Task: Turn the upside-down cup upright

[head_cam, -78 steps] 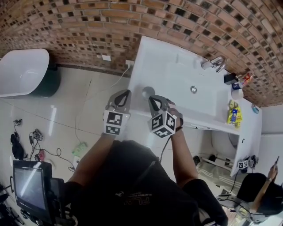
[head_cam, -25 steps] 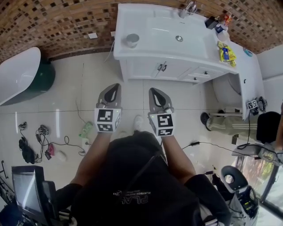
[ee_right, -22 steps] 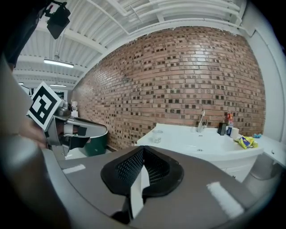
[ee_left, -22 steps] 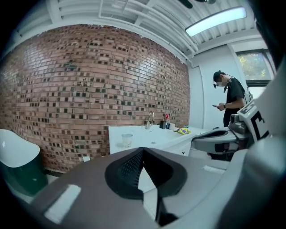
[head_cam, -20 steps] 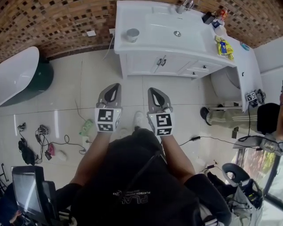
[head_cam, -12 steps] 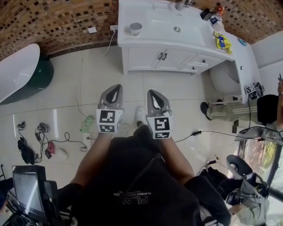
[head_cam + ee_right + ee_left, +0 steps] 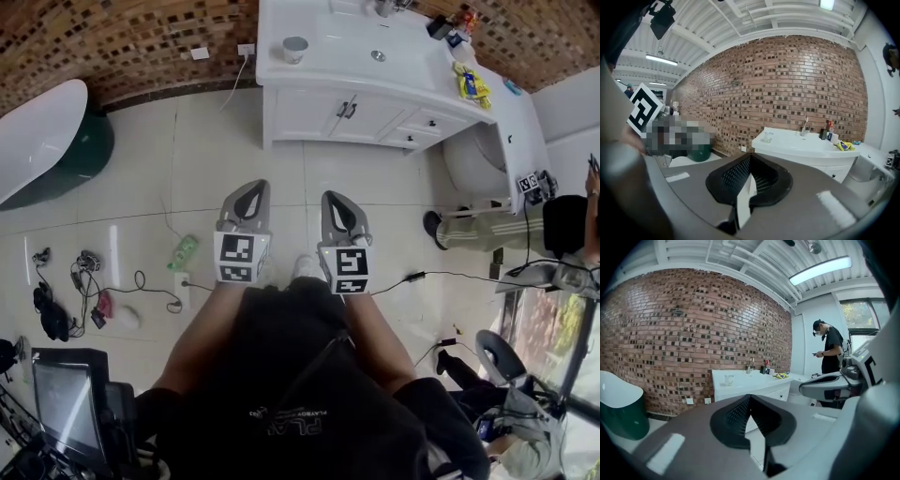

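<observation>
Left gripper view: the left gripper (image 7: 750, 396) is clenched, its ribbed pads meeting with nothing between them.
Right gripper view: the right gripper (image 7: 749, 158) is clenched in the same way and carries nothing.
Hold: in the head view both grippers sit side by side just in front of the person's body, over the tiled floor (image 7: 187, 169). They point toward the far wall and are well apart from any object. Judged from that, no handling is under way, and closed empty jaws suit a pause or a walk.
Cup: the cup (image 7: 295, 49) stands on the far left corner of the white tabletop (image 7: 323, 73), left of the sink basin (image 7: 375, 42). It is far from both grippers.
Placement: that corner is flat and bare, so the cup has room around it and looks reachable from the front or the left.
Axis: its long axis is vertical and it rests on one end.
Facing: it is too small in every view to say whether the rim or the base is uppermost.
Surroundings: a brick wall (image 7: 122, 37) lies behind, and a white bathtub (image 7: 37, 131) is at the far left.
</observation>
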Available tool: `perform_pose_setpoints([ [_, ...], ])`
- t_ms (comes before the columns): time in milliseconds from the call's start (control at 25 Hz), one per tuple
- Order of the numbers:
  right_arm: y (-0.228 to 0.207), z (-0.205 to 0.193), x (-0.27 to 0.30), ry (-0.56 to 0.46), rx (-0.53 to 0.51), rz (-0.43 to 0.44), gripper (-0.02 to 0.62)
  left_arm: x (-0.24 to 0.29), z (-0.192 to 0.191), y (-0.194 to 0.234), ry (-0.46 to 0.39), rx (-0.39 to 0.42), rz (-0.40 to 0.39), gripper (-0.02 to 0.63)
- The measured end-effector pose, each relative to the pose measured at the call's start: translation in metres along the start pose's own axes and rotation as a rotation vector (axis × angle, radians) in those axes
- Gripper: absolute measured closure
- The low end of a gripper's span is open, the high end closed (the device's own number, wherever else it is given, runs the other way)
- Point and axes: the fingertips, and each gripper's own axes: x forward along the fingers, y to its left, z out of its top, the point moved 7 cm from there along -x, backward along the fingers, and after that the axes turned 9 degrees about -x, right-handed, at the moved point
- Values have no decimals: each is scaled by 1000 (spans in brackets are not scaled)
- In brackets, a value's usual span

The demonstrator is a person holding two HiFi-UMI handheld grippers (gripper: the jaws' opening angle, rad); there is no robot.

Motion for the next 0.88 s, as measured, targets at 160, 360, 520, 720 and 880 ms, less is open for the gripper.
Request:
perform_pose_setpoints([
  [160,-7,8,-9,-51,-10,-32,581,-4,-6,-8,10,-12,21,607],
  [360,-25,3,-18,-59,24,-64,581,-1,9,-25,-30,0,30,607],
  [520,-32,-3,-22,-52,92,-46,581,-5,18,-35,-43,17,41,607],
  [720,-32,5,-26,-107,46,-17,583,-15,24,-40,-54,32,58,607],
  [880,-36,14,-27,-138,49,-25,583,-18,26,-38,-67,25,68,607],
])
